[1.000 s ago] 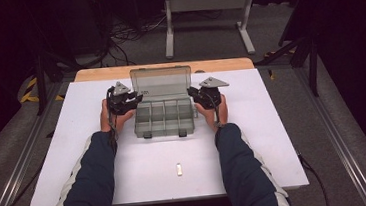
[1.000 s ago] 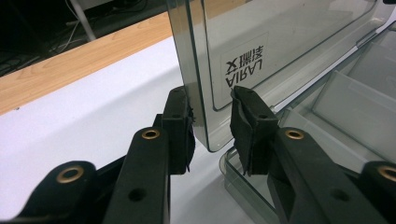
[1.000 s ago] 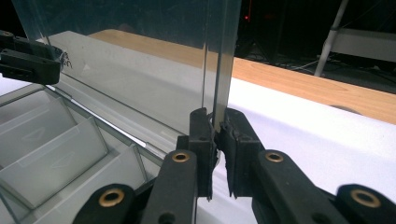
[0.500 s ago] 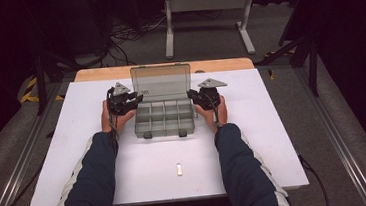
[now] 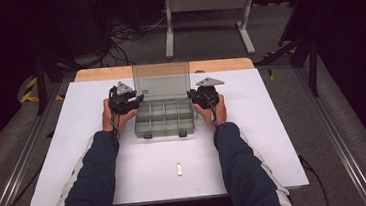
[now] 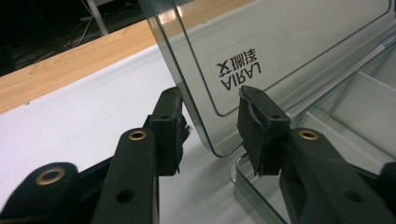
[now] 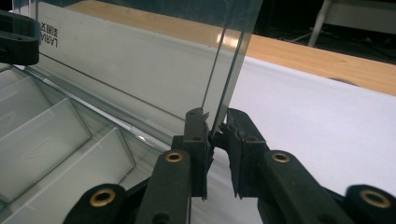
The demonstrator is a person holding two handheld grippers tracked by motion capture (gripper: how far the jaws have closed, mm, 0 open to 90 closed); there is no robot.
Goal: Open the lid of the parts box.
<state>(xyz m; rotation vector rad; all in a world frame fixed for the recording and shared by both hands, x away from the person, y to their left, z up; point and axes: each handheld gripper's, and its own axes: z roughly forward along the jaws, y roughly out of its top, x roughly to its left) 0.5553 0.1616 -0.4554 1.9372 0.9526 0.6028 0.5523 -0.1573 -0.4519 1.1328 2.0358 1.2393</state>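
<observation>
- From the high view, a clear box [image 5: 164,117] sits in the middle of the white table [image 5: 274,140]. Its lid [image 5: 161,81] stands up. The left gripper [image 5: 131,100] and right gripper [image 5: 196,96] are at the lid's two sides.
- In the left gripper view, the jaws have just been opening. The lid's edge [image 6: 187,100] is between them, but the pads are off it.
- In the right gripper view, the jaws have just been opening a little. They sit close around the lid's thin edge [image 7: 223,93]. I cannot tell if the pads touch it.

The clear lid [image 6: 280,51] bears a label [image 6: 239,70], seen mirrored, reading "LARIA"

Clear grey organiser box [image 5: 164,115] on white table [image 5: 254,142], black grippers
</observation>
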